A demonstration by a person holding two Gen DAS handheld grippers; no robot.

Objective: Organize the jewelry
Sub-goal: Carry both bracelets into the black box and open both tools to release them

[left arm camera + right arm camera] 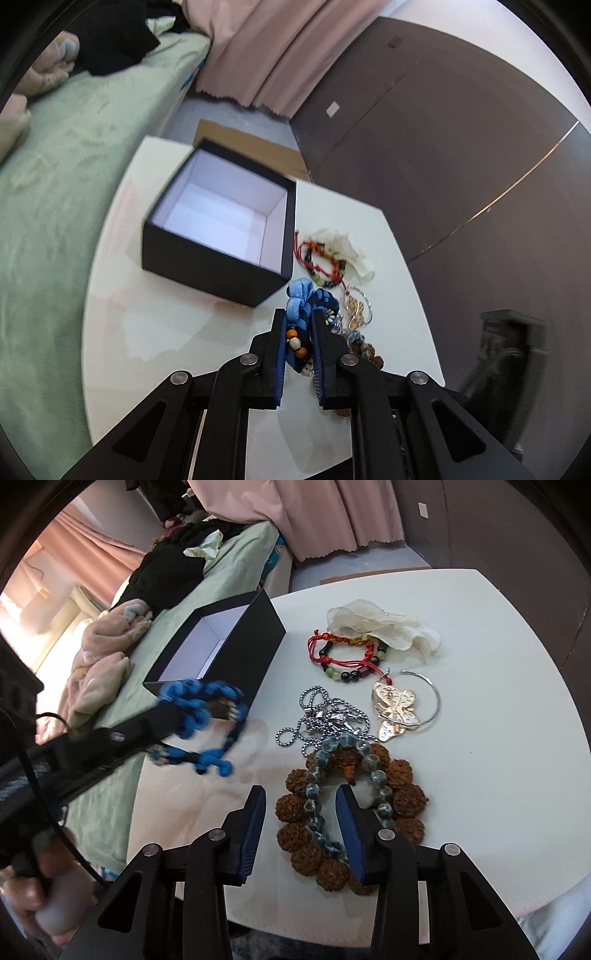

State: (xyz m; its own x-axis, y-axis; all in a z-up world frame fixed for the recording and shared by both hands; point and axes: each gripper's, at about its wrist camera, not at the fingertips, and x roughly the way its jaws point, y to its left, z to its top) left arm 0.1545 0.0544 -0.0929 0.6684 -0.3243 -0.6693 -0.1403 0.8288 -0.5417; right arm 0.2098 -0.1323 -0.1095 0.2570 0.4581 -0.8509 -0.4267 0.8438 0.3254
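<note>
My left gripper (298, 317) is shut on a blue fabric flower bracelet (308, 299) with wooden beads and holds it above the white table (166, 332), just in front of the open black box (218, 225) with a white inside. The bracelet also shows blurred in the right wrist view (201, 723), near the box (236, 642). My right gripper (301, 794) is open, its fingers astride a grey-green bead bracelet (321, 819) lying on a brown seed bracelet (402, 797).
On the table (480, 775) lie a steel chain (325, 716), a gold butterfly on a hoop (399, 709), a red cord bracelet (347, 657) and a cream fabric piece (380, 624). A green bed (48, 206) is on the left, dark cabinets (443, 140) behind.
</note>
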